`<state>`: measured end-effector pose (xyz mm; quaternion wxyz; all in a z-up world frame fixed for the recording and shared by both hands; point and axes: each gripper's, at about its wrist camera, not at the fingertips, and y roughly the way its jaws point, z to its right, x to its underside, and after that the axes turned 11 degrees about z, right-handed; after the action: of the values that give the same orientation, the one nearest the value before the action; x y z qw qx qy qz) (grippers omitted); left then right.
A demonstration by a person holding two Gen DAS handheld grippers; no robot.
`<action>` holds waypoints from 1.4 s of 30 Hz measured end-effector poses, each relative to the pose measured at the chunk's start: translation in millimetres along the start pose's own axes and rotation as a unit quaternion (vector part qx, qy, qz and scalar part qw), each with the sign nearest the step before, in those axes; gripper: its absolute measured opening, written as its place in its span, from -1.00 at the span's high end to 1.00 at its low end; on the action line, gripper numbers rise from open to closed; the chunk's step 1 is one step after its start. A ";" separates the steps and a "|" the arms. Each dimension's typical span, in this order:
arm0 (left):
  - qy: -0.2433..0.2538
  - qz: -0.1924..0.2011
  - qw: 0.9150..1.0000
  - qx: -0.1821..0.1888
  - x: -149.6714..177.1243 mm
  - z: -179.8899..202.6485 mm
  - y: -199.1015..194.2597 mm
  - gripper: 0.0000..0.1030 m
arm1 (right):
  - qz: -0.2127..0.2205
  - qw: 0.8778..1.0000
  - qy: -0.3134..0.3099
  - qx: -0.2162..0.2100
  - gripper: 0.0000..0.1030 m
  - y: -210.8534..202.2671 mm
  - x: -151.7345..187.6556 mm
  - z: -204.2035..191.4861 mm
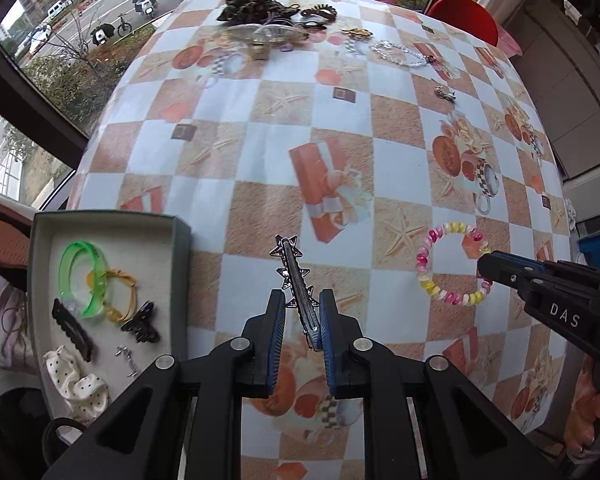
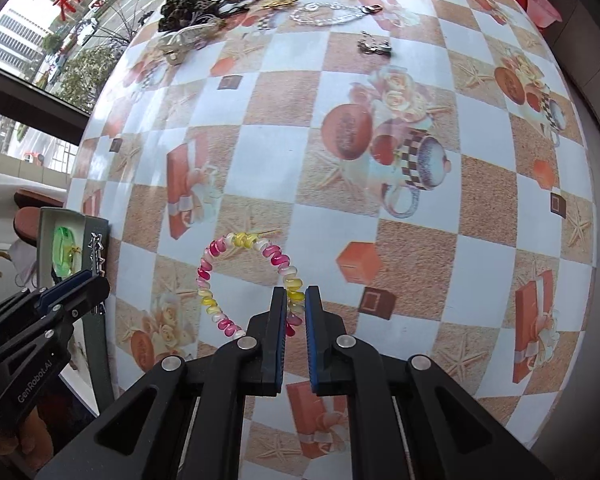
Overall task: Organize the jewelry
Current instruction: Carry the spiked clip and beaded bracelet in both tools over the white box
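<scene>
My left gripper (image 1: pixel 300 300) is shut on a dark hair clip with silver stars (image 1: pixel 294 276), held above the table just right of the grey tray (image 1: pixel 182 248). The tray holds a green crescent clip (image 1: pixel 82 276), a yellow tie, black clips, a small silver piece and a dotted scrunchie (image 1: pixel 76 384). My right gripper (image 2: pixel 296 296) is shut on a pink, yellow and white spiral hair tie (image 2: pixel 220 276), which hangs from its pads over the table. In the left wrist view the same spiral tie (image 1: pixel 452 268) and the right gripper (image 1: pixel 485 267) are at the right.
More jewelry lies at the table's far edge: a dark scrunchie pile (image 1: pixel 246 0), a clear clip (image 1: pixel 260 34), a bead bracelet (image 1: pixel 400 54) and a small silver piece (image 1: pixel 444 92). A red chair (image 1: pixel 466 20) stands behind the table. The tray sits at the table's left edge.
</scene>
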<state>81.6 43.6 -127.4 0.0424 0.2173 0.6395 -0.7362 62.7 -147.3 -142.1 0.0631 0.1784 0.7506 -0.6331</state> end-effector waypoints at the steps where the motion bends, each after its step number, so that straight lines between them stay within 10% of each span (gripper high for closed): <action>1: -0.002 0.002 1.000 -0.001 2.9 -5.1 -3.2 0.59 | 0.001 1.000 -0.002 -0.001 0.82 -1.3 0.6 -4.4; 42: -0.157 0.023 0.986 -0.054 124.0 -171.6 -69.3 0.59 | -0.002 0.981 -0.185 -0.062 0.82 -12.3 24.0 -214.7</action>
<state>-8.2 247.4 -124.8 0.1710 0.1107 0.6587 -0.7243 64.2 64.5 -97.5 0.2107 0.0525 0.7641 -0.6075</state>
